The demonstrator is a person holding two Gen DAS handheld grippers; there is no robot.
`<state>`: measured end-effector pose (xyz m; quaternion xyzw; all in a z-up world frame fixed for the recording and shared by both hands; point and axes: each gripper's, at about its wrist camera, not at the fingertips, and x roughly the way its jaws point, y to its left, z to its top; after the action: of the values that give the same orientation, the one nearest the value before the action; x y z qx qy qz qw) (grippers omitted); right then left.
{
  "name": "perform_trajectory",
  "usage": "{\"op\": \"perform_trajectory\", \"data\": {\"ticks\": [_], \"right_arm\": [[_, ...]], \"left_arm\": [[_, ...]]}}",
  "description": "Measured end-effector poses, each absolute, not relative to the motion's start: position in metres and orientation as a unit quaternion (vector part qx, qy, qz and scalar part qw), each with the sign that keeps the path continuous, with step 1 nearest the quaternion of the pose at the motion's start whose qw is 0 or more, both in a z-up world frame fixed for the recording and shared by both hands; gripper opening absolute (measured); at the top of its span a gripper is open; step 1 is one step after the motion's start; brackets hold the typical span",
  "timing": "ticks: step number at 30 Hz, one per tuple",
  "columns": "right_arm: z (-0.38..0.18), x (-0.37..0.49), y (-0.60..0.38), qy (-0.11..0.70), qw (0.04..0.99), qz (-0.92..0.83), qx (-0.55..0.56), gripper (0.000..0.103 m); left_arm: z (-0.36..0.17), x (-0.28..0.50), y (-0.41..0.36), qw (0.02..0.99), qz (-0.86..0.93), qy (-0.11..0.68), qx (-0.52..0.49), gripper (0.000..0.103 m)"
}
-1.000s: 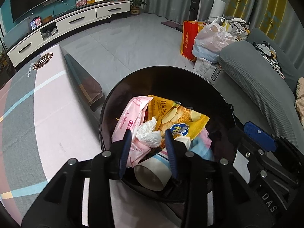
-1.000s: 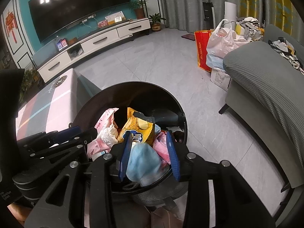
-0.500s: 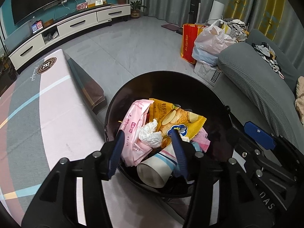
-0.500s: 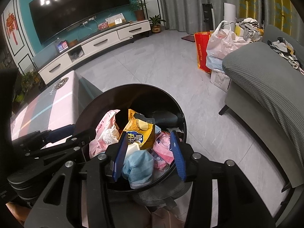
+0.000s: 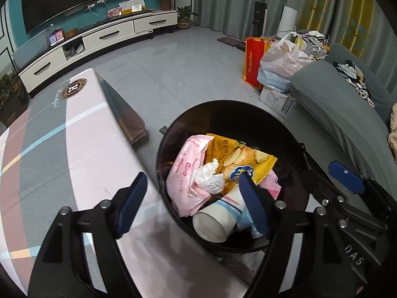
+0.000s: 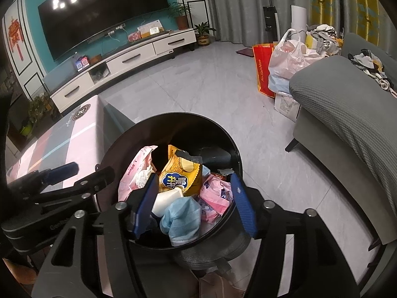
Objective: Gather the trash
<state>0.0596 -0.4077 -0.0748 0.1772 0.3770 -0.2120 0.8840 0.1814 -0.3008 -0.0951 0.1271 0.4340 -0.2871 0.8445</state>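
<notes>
A round black bin [image 5: 223, 104] stands beside the table and holds a pink packet [image 5: 184, 166], a yellow chip bag [image 5: 245, 159], a crumpled white tissue [image 5: 209, 177], a paper cup [image 5: 211, 221] and a blue face mask [image 6: 180, 217]. My left gripper [image 5: 191, 177] hovers over the bin's near left rim. Its jaws are opening, and the tissue lies loose below them. My right gripper [image 6: 194, 177] hangs over the bin's near rim [image 6: 178, 115]. Its jaws are opening too, with the mask lying free in the bin between them. Neither grips anything.
The table [image 5: 74, 149] with a pink and grey cloth touches the bin's left side. A grey sofa [image 5: 347, 114] runs along the right. A red bag [image 5: 253, 64] and a white plastic bag [image 5: 282, 59] stand on the floor behind. A TV cabinet [image 5: 99, 37] lines the far wall.
Both grippers' jaws have spread wider. The blue mask has slipped out of the right jaws into the bin. The white tissue now lies free between the left jaws.
</notes>
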Motion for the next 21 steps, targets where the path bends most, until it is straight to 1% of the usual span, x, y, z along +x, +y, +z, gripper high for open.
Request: {"op": "perform_trajectory", "data": {"ticks": [4, 5, 6, 7, 8, 9, 11, 14, 19, 21], "right_arm": [[-0.075, 0.058, -0.407, 0.377, 0.883, -0.215, 0.177, 0.069], [-0.075, 0.058, -0.406, 0.378, 0.883, -0.215, 0.177, 0.071], [-0.075, 0.058, -0.406, 0.379, 0.882, -0.217, 0.176, 0.074], [-0.074, 0.058, -0.406, 0.379, 0.882, -0.219, 0.175, 0.076], [-0.074, 0.057, -0.406, 0.379, 0.882, -0.220, 0.174, 0.081], [-0.074, 0.056, -0.405, 0.378, 0.882, -0.222, 0.171, 0.083], [-0.072, 0.055, -0.404, 0.378, 0.882, -0.226, 0.166, 0.083], [-0.072, 0.053, -0.404, 0.379, 0.882, -0.230, 0.164, 0.088], [-0.069, 0.049, -0.404, 0.377, 0.881, -0.235, 0.164, 0.090], [-0.066, 0.046, -0.403, 0.377, 0.881, -0.234, 0.164, 0.094]], "left_arm": [[-0.095, 0.184, -0.291, 0.849, -0.270, 0.436, 0.126, 0.088], [-0.095, 0.184, -0.290, 0.850, -0.267, 0.437, 0.125, 0.089], [-0.095, 0.185, -0.287, 0.850, -0.262, 0.440, 0.124, 0.090], [-0.094, 0.185, -0.286, 0.850, -0.260, 0.442, 0.124, 0.096], [-0.094, 0.184, -0.282, 0.850, -0.257, 0.444, 0.122, 0.098], [-0.093, 0.183, -0.281, 0.849, -0.256, 0.445, 0.121, 0.098], [-0.090, 0.181, -0.276, 0.851, -0.254, 0.442, 0.124, 0.099], [-0.086, 0.176, -0.271, 0.854, -0.250, 0.438, 0.129, 0.100], [-0.078, 0.170, -0.260, 0.859, -0.242, 0.428, 0.139, 0.100], [-0.074, 0.168, -0.256, 0.861, -0.238, 0.426, 0.142, 0.100]]}}
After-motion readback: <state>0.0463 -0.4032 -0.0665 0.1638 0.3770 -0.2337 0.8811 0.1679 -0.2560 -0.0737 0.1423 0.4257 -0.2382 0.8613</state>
